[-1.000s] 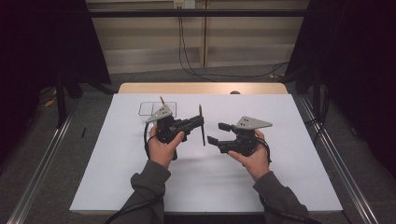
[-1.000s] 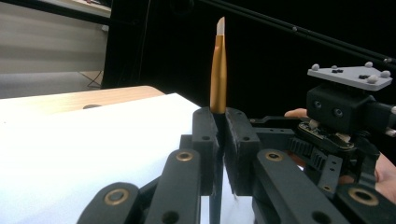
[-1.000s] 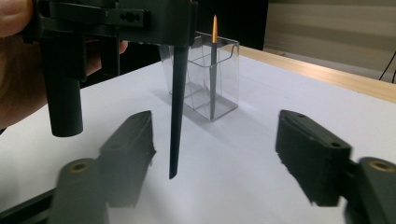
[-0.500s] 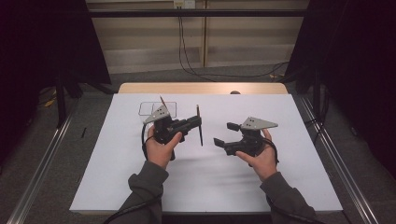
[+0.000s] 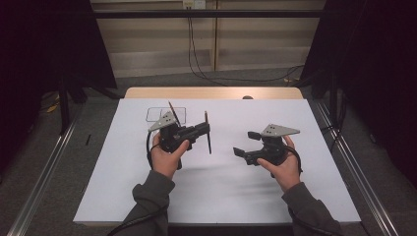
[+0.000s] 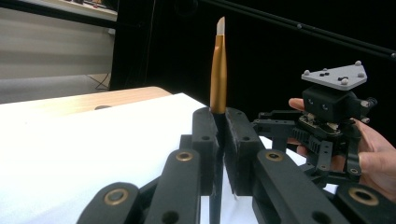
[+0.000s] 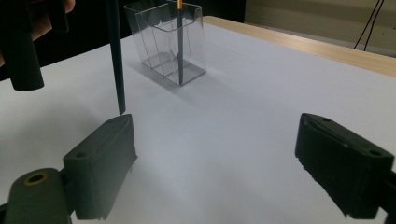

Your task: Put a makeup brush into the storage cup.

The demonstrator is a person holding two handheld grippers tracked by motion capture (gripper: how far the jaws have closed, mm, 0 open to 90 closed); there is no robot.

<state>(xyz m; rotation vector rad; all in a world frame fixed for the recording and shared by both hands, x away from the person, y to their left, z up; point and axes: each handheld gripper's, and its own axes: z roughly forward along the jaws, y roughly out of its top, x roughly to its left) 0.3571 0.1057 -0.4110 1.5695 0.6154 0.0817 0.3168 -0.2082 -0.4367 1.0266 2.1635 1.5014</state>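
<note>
The left tongs [image 5: 204, 131] are gripping a brush [image 5: 208, 132] upright above the white desk [image 5: 123, 187], clenched on its shaft. The right tongs [image 5: 244, 143] are hovering well apart, released, facing a clear holder [image 7: 166, 39] with another brush [image 7: 180, 42].

In the left gripper view the brush [image 6: 218, 70] disappears between the closed jaws of the left hand-held gripper [image 6: 218, 140], its lower shaft cut by the bottom edge. In the right gripper view the top edge crops the clear box [image 7: 166, 39], the brush standing inside it [image 7: 180, 42], and the dark handle [image 7: 115, 56].
</note>
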